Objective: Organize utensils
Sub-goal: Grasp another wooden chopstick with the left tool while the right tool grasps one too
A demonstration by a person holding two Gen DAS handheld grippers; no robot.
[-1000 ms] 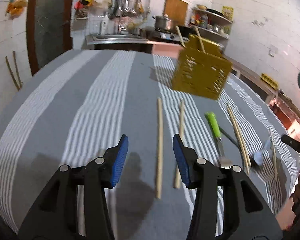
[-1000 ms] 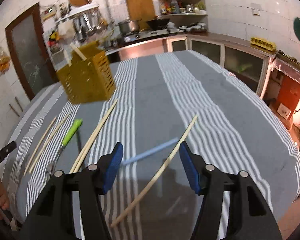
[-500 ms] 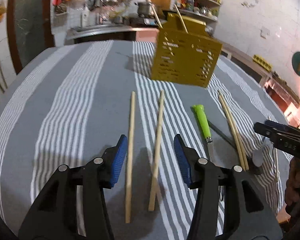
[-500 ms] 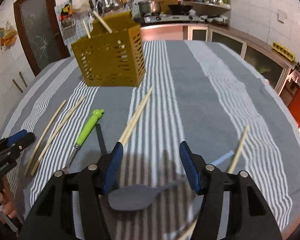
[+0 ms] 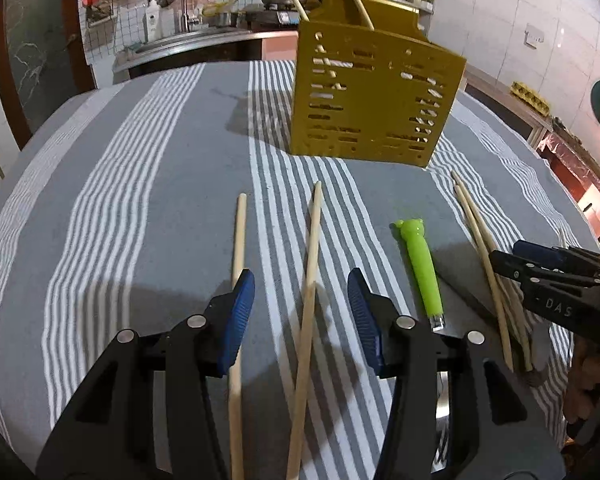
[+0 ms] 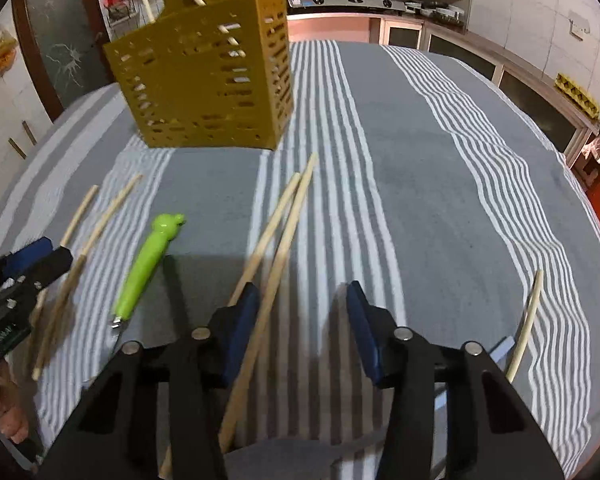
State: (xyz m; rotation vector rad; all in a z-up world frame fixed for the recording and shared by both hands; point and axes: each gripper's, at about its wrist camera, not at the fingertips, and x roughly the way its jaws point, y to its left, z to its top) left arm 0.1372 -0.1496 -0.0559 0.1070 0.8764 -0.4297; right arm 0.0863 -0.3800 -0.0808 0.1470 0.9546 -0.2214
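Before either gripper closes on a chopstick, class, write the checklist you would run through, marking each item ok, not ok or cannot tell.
1. Left gripper open: ok.
2. One chopstick only between its fingers: ok; the neighbouring chopstick runs under the left finger.
3. Right gripper open: ok.
4. Single stick lined up for the right gripper: not ok; a pair of chopsticks lies close together by its left finger.
5. Yellow basket upright, top open: ok.
6. Fingers low enough to grip: cannot tell.

The green-handled utensil (image 5: 420, 270) has its working end hidden behind the left gripper (image 5: 301, 316).
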